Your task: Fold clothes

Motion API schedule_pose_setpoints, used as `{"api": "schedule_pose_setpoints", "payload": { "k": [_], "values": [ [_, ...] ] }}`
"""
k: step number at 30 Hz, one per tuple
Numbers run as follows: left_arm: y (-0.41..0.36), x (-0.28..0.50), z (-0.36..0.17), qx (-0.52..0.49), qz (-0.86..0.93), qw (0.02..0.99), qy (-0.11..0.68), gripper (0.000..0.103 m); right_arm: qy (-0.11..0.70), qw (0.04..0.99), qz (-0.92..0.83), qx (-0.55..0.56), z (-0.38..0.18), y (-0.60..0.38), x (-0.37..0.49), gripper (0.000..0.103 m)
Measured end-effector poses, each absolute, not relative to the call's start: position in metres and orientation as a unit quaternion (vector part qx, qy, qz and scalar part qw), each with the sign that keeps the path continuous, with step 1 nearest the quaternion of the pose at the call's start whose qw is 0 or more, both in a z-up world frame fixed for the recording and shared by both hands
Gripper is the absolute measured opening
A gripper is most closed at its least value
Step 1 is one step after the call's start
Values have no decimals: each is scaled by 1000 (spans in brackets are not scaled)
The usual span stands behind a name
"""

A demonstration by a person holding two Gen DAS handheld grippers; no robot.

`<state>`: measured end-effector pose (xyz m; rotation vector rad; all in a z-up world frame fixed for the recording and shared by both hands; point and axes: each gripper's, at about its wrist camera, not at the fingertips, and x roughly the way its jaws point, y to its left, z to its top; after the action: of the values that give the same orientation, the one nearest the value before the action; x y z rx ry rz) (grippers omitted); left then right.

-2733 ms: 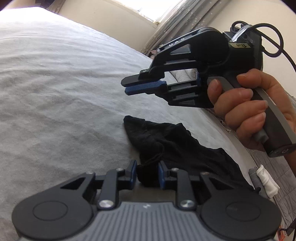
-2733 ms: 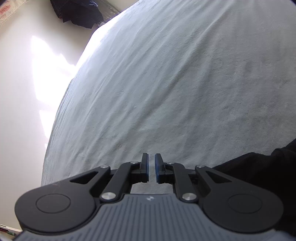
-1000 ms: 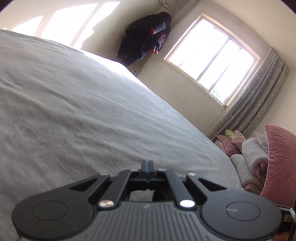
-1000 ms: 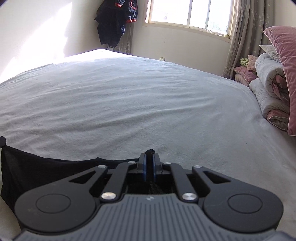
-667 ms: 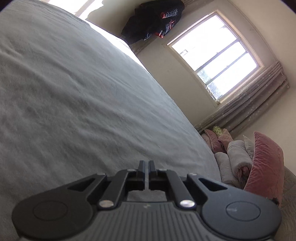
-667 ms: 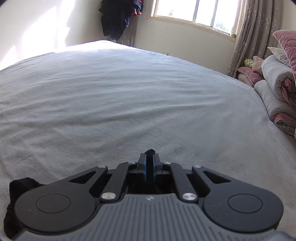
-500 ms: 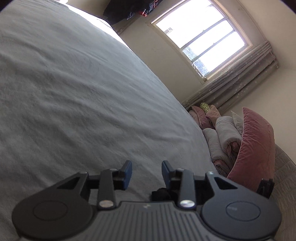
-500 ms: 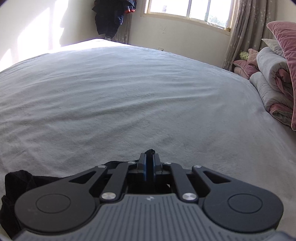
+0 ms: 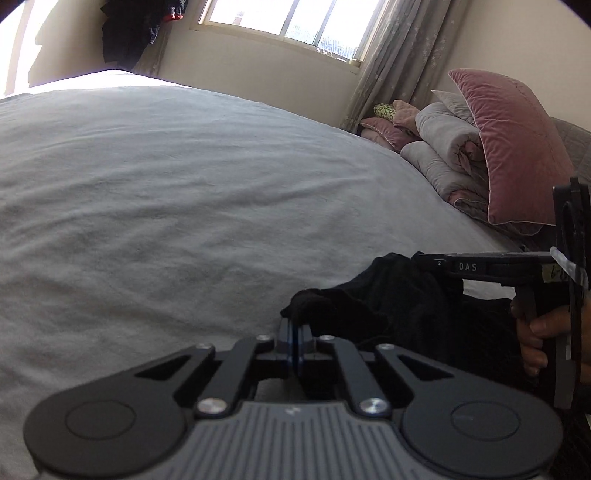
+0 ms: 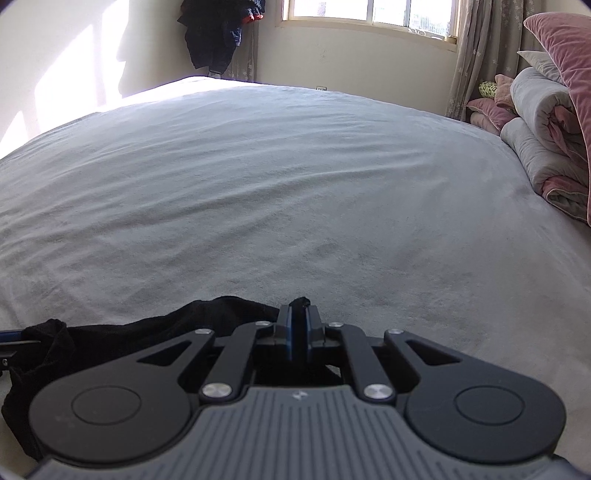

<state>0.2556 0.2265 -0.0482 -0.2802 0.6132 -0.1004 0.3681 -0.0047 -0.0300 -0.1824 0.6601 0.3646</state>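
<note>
Count: one black garment [image 9: 399,295]; two grippers, left gripper [image 9: 295,332] and right gripper [image 10: 298,325]; one bed [image 10: 258,177]; one window [image 10: 369,11].

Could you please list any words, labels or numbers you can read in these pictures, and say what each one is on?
"DAS": raised letters on the side of the right gripper, in the left wrist view.
A yellowish tag further back on the same gripper carries handwriting, cut off and unreadable.
Nothing else is legible.
</note>
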Motion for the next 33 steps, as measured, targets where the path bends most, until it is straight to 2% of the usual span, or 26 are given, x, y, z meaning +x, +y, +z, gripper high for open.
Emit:
{"api": "schedule_pose_setpoints", "payload": {
  "k": [3, 13, 21, 24, 25, 26, 27, 28, 30, 31, 32, 33],
  "values": [
    [226, 248, -38, -80, 40, 960, 265, 1, 302, 933, 173, -92, -26, -1, 367, 9],
    [284, 221, -15, -80, 183, 960, 194, 1, 243, 935, 224, -129, 2, 63, 364, 8],
    [291, 237, -36, -91, 189, 943, 258, 1, 276, 922, 219, -161, -40, 95, 371, 8],
    [297, 238, -42, -116, 184, 937, 273, 2, 277, 924, 208, -163, -53, 98, 369, 12],
    [298, 238, -42, -122, 183, 937, 272, 2, 274, 926, 202, -165, -53, 99, 368, 19],
    [298, 239, -43, -123, 183, 936, 273, 3, 272, 927, 195, -166, -53, 100, 366, 21],
    [298, 238, -43, -122, 182, 937, 273, 3, 274, 928, 191, -165, -50, 100, 366, 27],
    [297, 238, -43, -120, 182, 937, 273, 4, 278, 928, 188, -160, -47, 98, 365, 39],
    [295, 239, -43, -116, 179, 938, 274, 7, 286, 929, 189, -140, -37, 91, 363, 53],
    [294, 238, -43, -118, 172, 939, 273, 15, 289, 930, 189, -128, -32, 84, 361, 53],
    [294, 238, -43, -125, 160, 941, 271, 29, 295, 929, 189, -117, -25, 76, 357, 53],
    [295, 238, -44, -131, 147, 943, 269, 39, 301, 929, 187, -108, -19, 67, 352, 53]
  ]
}}
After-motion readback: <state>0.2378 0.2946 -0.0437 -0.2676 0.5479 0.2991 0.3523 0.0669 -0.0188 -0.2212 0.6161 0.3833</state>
